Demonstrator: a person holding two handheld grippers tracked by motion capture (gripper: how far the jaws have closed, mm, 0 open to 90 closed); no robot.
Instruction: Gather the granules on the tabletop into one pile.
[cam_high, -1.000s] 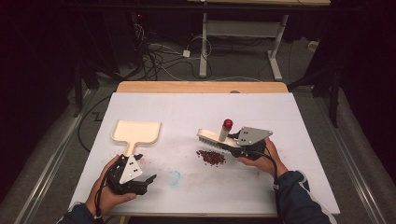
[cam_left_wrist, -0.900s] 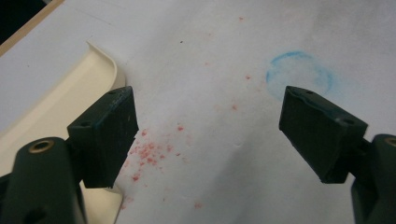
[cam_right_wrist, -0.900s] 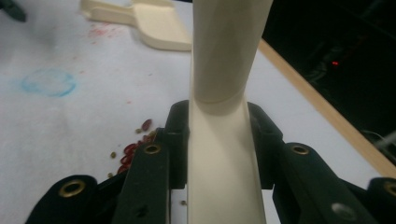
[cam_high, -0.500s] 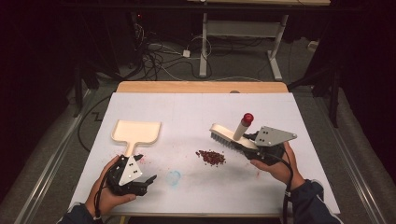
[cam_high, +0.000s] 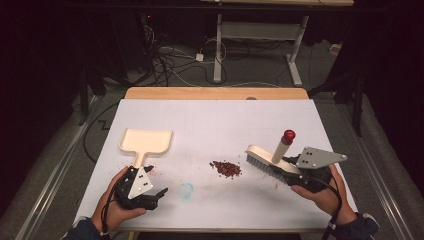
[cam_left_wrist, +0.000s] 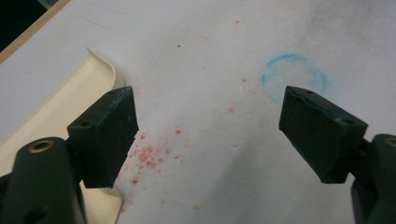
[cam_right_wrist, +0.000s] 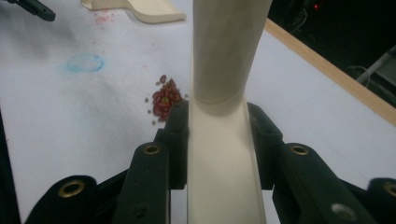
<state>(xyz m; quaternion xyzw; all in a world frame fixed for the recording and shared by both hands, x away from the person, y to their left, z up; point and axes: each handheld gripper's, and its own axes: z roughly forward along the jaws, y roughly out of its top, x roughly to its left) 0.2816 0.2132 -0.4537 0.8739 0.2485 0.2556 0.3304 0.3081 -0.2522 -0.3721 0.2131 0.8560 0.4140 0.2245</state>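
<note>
A cream brush (cam_high: 260, 157) with a red-capped handle hangs slightly above the table, right of a small pile of red beans (cam_high: 226, 168). My right gripper (cam_high: 289, 172) is shut on the brush; in the right gripper view the cream brush handle (cam_right_wrist: 219, 70) is pinched between the jaws, with the beans (cam_right_wrist: 163, 100) beyond on the left. A cream dustpan (cam_high: 145, 142) lies at the left. My left gripper (cam_high: 159, 194) rests just below the pan's handle. Its jaws stand open with nothing between them (cam_left_wrist: 210, 126), the dustpan (cam_left_wrist: 56, 107) beside the left jaw.
White paper (cam_high: 220, 120) covers the table, with a wooden edge (cam_high: 215, 93) at the far side. A blue ring mark (cam_high: 186, 190) and red smudges (cam_left_wrist: 147, 156) stain the paper near the left gripper. Cables and table legs lie on the dark floor beyond.
My right gripper has carried the brush to the right and up, away from the beans. The left gripper, dustpan and beans have stayed where they were.
</note>
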